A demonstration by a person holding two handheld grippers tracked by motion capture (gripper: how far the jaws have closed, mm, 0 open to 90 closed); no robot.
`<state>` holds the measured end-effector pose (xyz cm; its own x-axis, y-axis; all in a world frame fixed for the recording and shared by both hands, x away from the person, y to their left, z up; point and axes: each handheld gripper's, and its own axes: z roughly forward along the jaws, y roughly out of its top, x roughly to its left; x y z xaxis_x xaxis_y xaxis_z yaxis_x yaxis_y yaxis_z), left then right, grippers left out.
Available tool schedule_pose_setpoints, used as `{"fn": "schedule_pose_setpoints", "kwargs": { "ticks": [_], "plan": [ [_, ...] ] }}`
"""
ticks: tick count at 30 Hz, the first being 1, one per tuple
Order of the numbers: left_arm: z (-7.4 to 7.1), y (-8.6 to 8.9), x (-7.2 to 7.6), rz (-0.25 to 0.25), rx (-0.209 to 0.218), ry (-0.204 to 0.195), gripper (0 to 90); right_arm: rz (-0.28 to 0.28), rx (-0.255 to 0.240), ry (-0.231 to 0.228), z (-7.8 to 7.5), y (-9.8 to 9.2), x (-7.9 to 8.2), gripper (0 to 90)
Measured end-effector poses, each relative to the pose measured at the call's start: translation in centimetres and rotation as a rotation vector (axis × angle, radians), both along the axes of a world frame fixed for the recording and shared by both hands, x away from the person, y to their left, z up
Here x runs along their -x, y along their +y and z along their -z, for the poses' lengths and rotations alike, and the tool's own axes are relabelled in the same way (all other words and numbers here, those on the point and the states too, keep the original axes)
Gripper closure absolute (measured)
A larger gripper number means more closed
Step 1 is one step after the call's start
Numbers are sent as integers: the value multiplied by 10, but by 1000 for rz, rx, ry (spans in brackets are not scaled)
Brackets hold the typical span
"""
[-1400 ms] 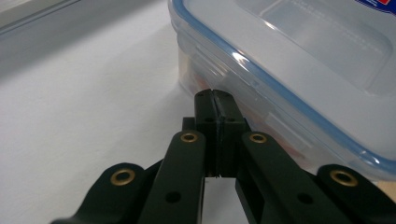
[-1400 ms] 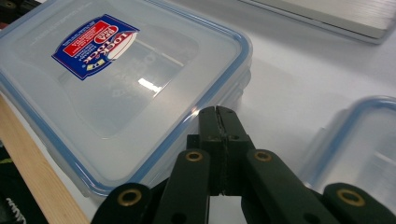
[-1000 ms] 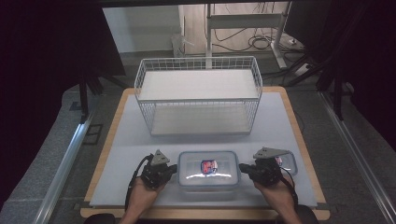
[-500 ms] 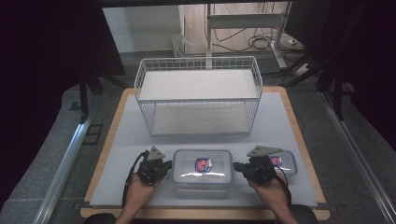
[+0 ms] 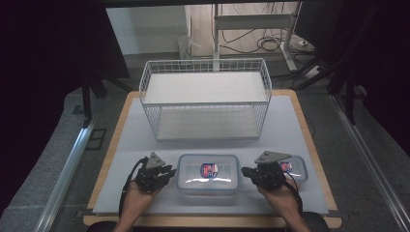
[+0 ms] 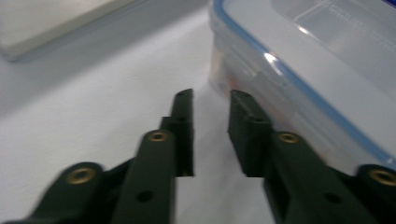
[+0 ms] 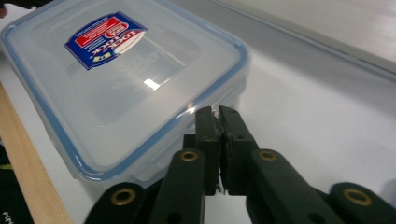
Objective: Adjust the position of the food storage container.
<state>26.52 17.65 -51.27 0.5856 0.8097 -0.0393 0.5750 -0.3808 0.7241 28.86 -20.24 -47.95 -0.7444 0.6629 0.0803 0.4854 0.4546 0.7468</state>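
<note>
high view: big clear container (image 5: pixel 209 174) with a blue-rimmed lid sits at the near edge of the white mat (image 5: pixel 135 140), directly between the two hands. left gripper (image 5: pixel 163 175) is just beside its left short side, right gripper (image 5: pixel 247 172) just beside its right short side. smaller container (image 5: pixel 296 166) sits behind the right gripper; white wire basket (image 5: pixel 205 99) stands farther back on the mat, well apart. left gripper view: jaws have just been opening, now a clear gap between them, nothing in it, only mat; container wall is right next to the right-hand jaw, can't tell if touching. right gripper view: jaws practically closed, just a thin slit, tips at the container's lid edge; something thin may be pinched at the tips, can't tell. red/blue label (image 7: pixel 105 35) on the lid.
</note>
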Motion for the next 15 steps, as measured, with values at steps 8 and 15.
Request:
{"fn": "schedule_pose_setpoints", "kwargs": {
  "ticks": [8,15],
  "plan": [
    [-3,19,16,-3,-14,-47,329,41,-21,-34,-5,-21,3,664],
    [-4,19,23,10,-23,-55,135,41,11,-24,0,-29,7,425]
  ]
}}
